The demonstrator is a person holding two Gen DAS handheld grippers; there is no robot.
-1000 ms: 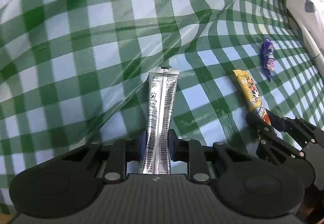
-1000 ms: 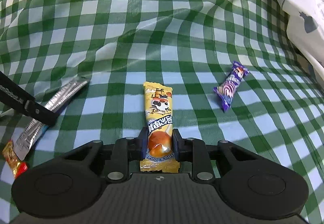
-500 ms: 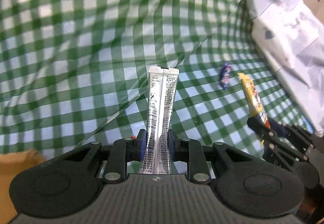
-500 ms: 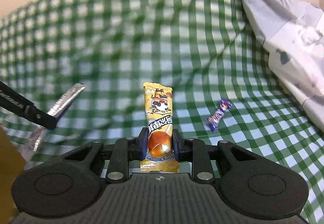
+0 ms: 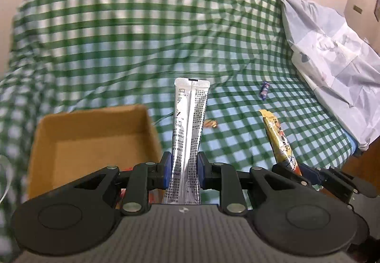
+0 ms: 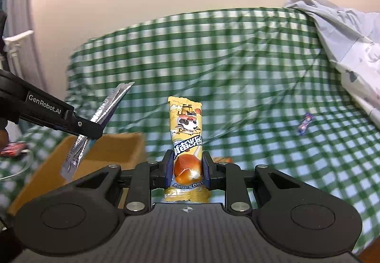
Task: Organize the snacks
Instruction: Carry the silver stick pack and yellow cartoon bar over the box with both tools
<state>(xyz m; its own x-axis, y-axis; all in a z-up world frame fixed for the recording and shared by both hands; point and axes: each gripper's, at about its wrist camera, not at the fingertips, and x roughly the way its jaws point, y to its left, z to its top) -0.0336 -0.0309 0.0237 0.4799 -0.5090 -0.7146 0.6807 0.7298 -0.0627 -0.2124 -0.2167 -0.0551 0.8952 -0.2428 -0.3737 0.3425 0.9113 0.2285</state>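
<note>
- We are holding the left gripper (image 5: 182, 165) clamped on a silver stick sachet (image 5: 188, 134), its blue pads pressing on both sides of the lower part, so the sachet is standing upright out of the jaws.
- We are holding the right gripper (image 6: 186, 168) clamped the same way on a yellow snack packet (image 6: 186, 134) (a cartoon animal and a round bun are printed on it), which is also pointing up and away from the fingers.
- From the right wrist view we are seeing the left gripper (image 6: 91, 131) to the left, with the silver stick sachet (image 6: 95, 125) tilting in its grip above the cardboard box (image 6: 114, 148).
- From the left wrist view we are seeing the cardboard box (image 5: 92, 120) lying open on the green checked cloth (image 5: 142, 37), just to the left of the sachet; something red and orange is showing at its near edge behind the gripper, though we cannot tell what it is.
- We are noticing a small purple candy (image 5: 264, 90) lying on the cloth well to the right, apart from both grippers.
- We are noticing a small orange wrapper (image 5: 211, 123) lying on the cloth just beside the box's right wall.
- A crumpled pale sheet (image 5: 332, 53) is lying along the right edge of the cloth.
</note>
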